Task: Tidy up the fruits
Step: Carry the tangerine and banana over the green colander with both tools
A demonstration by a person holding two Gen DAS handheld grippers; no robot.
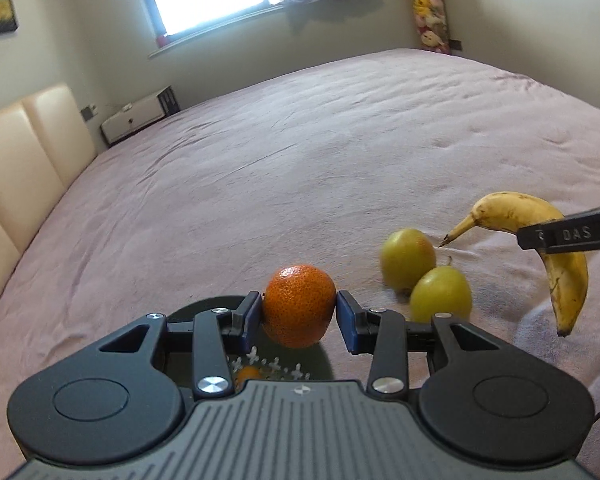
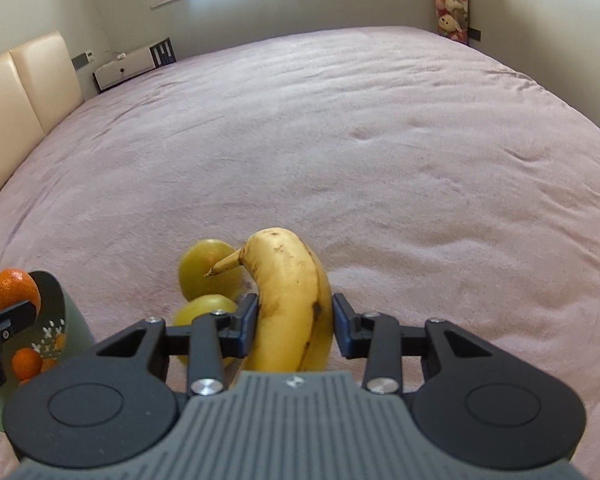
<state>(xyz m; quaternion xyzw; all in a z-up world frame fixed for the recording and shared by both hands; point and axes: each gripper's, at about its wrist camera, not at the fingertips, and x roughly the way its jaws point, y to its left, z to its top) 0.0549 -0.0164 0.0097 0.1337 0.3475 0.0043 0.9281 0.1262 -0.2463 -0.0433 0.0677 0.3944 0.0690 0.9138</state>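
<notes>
Orange [image 1: 299,306] clamped in my left tool [image 1: 296,316], pads on its sides at the widest part, hanging over the green bowl [image 2: 74,320], which already has small oranges inside. Firm, round, pebbly skin: probably grips fine, could roll out if held off-centre. Banana [image 2: 290,304] clamped in my right tool [image 2: 294,324] across its mid-body, stem pointing away, clear of the bed [image 2: 340,140]. Soft, spotty and ripe, so I judge it bruises easily; light squeeze, keep the hold near the middle so it doesn't swing. Two green pears [image 1: 424,276] lie touching on the bed, just beside the bowl, not yet sorted.
</notes>
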